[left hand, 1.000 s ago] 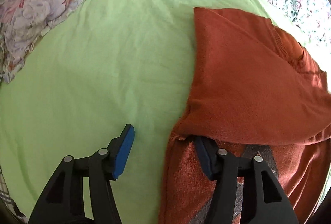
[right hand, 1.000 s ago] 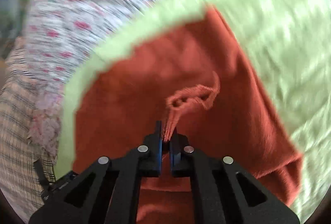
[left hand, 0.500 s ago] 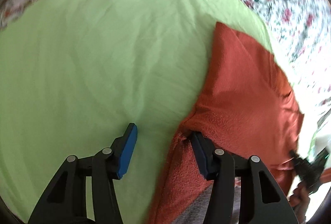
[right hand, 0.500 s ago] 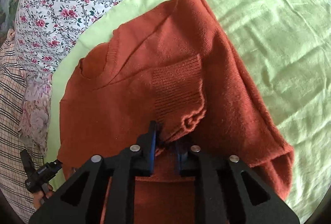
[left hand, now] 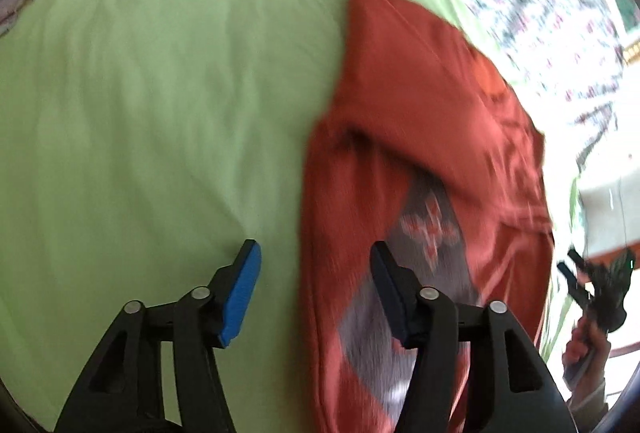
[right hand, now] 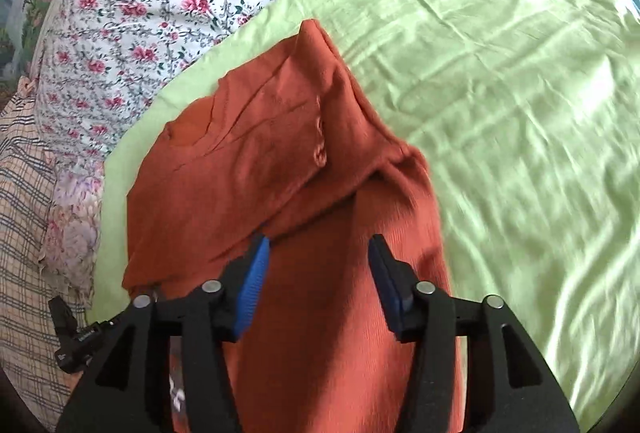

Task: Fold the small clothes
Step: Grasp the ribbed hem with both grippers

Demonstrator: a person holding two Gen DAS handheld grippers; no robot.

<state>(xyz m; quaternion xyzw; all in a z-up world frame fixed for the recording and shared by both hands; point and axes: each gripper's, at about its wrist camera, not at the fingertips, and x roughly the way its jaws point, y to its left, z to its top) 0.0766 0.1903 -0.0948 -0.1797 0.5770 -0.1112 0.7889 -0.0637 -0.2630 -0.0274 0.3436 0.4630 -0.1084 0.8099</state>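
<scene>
A rust-orange knit sweater lies on a light green sheet, its sleeves folded in over the body. In the left wrist view the sweater shows a grey patterned panel on its lower part. My left gripper is open and empty, straddling the sweater's left edge, one finger over the sheet. My right gripper is open and empty just above the sweater's lower body, below the folded sleeve. The right gripper also shows at the right edge of the left wrist view.
A floral bedspread lies beyond the sheet's far edge. A checked cloth and a pale flowered pillow lie to the left in the right wrist view. The left gripper's body shows there too.
My right gripper opened and let go of the sleeve cuff, which now lies folded on the sweater. My left gripper pulled back from under the fold, uncovering the grey panel.
</scene>
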